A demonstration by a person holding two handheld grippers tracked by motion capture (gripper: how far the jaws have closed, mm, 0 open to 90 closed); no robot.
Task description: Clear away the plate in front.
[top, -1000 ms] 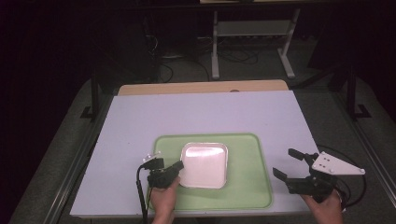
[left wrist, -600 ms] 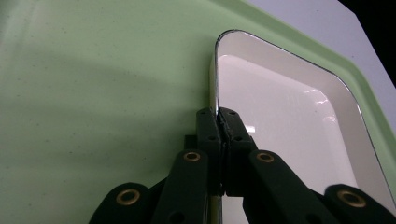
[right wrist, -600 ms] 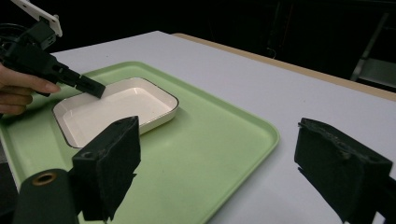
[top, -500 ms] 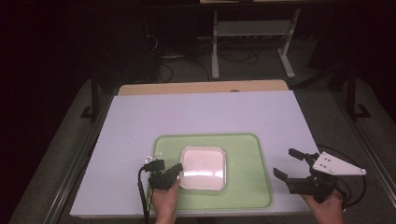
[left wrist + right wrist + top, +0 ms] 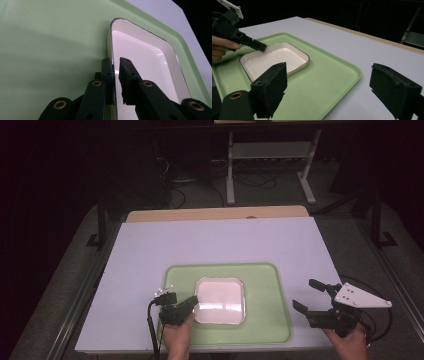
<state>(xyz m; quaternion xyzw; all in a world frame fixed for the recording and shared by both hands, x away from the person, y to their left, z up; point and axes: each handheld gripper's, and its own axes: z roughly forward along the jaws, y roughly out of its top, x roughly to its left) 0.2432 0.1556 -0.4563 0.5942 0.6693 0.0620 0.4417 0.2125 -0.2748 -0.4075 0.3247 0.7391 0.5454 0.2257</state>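
The white dish [image 5: 220, 300] sits on the green tray [image 5: 270, 320], a little left of the tray's middle, closer to its near edge than its far one. The left gripper [image 5: 187, 304] pinches the dish's left rim: in the left gripper view one jaw lies outside the wall and the other inside the dish [image 5: 147, 62], the rim caught between them with only a thin gap showing. The right gripper [image 5: 314, 296] hovers off the tray's right edge, over the near right part of the table [image 5: 225, 242], its jaws spread wide and holding nothing.

Nothing else lies on the tray or inside the dish; the dish is bare and glossy. In the right gripper view the tray [image 5: 329, 82] stretches between the open jaws, with the dish [image 5: 274, 60] and the left gripper [image 5: 263, 47] beyond.

The tray rests at the near edge of a pale lilac tabletop, with a strip of bare wood [image 5: 215, 213] along the far edge. Beyond the table the room is dark; a white metal stand [image 5: 270, 155] and loose cables [image 5: 190, 190] lie on the grey floor.
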